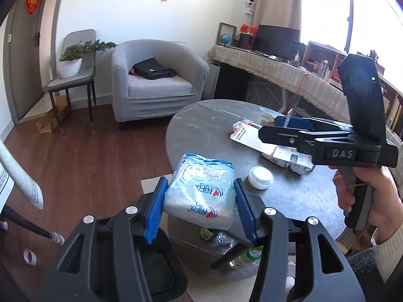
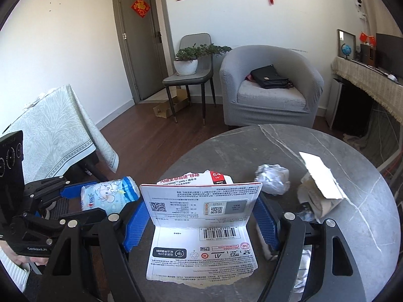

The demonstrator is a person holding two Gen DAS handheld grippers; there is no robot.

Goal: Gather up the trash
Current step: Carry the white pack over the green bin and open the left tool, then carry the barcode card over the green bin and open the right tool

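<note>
Your left gripper (image 1: 200,207) clamps the soft, light tissue pack (image 1: 201,188) mid-body, off the round table (image 2: 327,151). Your right gripper (image 2: 201,224) pinches the stiff, bent SD-card packaging (image 2: 201,221) by its edges.

Bare tabletop (image 2: 289,141) beyond crumpled paper (image 2: 273,178) and torn box (image 2: 318,188); open floor (image 1: 83,156) left.

We see daylight flooding from the window (image 1: 365,12) at two o'clock, blown out white. Fisheye bending curves the edges (corners go black), yet focus stays sharp.
</note>
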